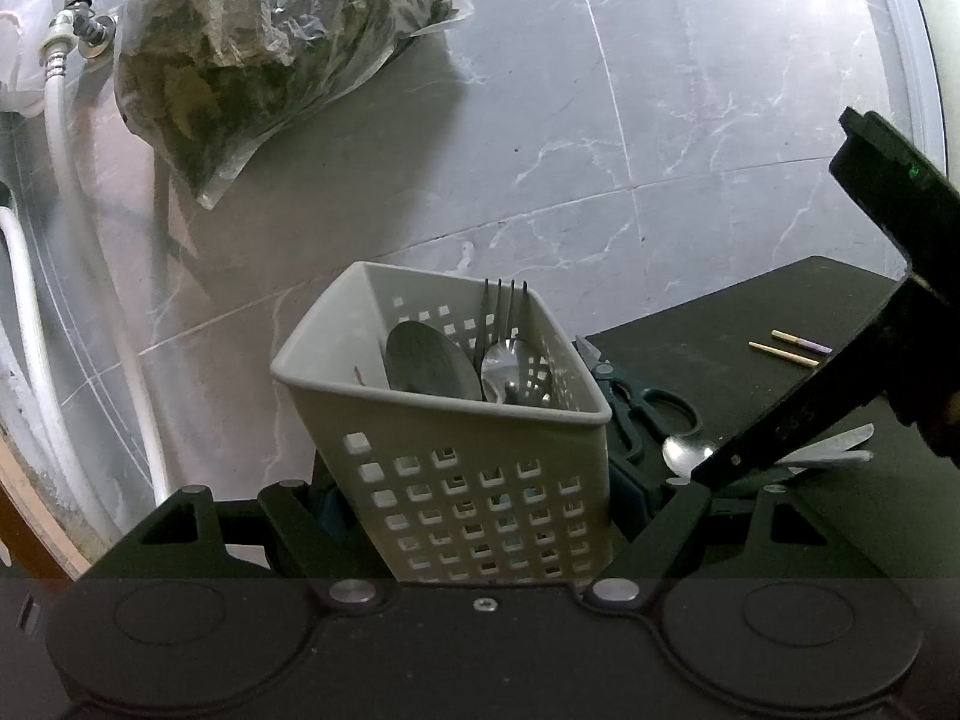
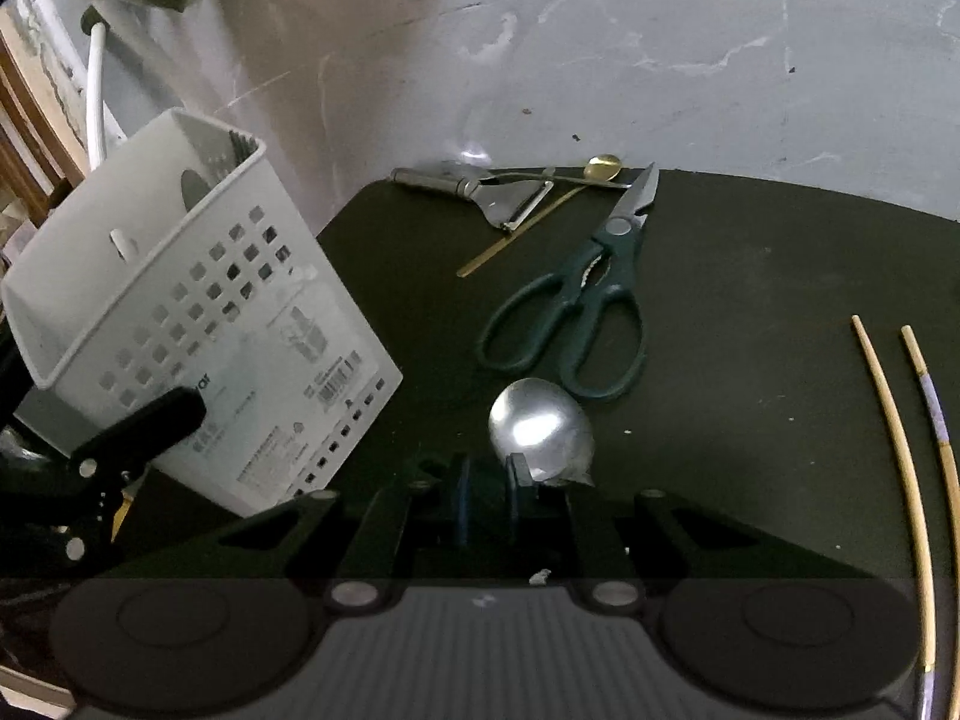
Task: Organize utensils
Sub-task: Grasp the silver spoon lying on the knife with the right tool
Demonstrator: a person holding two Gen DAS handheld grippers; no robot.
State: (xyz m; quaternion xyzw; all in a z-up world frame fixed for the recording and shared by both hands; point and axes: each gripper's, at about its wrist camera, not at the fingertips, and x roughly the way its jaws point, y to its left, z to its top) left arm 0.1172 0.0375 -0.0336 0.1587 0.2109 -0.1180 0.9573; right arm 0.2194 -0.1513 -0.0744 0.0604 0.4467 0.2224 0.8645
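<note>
**Now both grippers are clamped, one on the caddy, one on a spoon**

Over at the left, the left gripper (image 1: 480,516) has its jaws pressed against the two sides of the white perforated caddy (image 1: 474,480), holding it tilted at the edge of the black mat (image 1: 780,312). Inside the caddy stand a fork (image 1: 501,306), a large dark spoon bowl (image 1: 429,360) and a shiny spoon (image 1: 510,360), all leaning toward the far wall.

The right gripper (image 2: 489,498) has its jaws nearly together, pinching the neck of a silver spoon (image 2: 537,426) whose bowl juts forward just above the mat, close beside the caddy's labelled side. I cannot see the spoon's handle; it is hidden behind the fingers.

Lying loose on the mat are green-handled scissors (image 2: 576,312) just beyond the spoon, a peeler (image 2: 480,192) and a gold spoon (image 2: 603,168) at the far edge, touching each other, and a pair of chopsticks (image 2: 900,432) well off to the right.

A plastic bag of greens (image 1: 270,42) rests on the grey marble floor behind the caddy.
</note>
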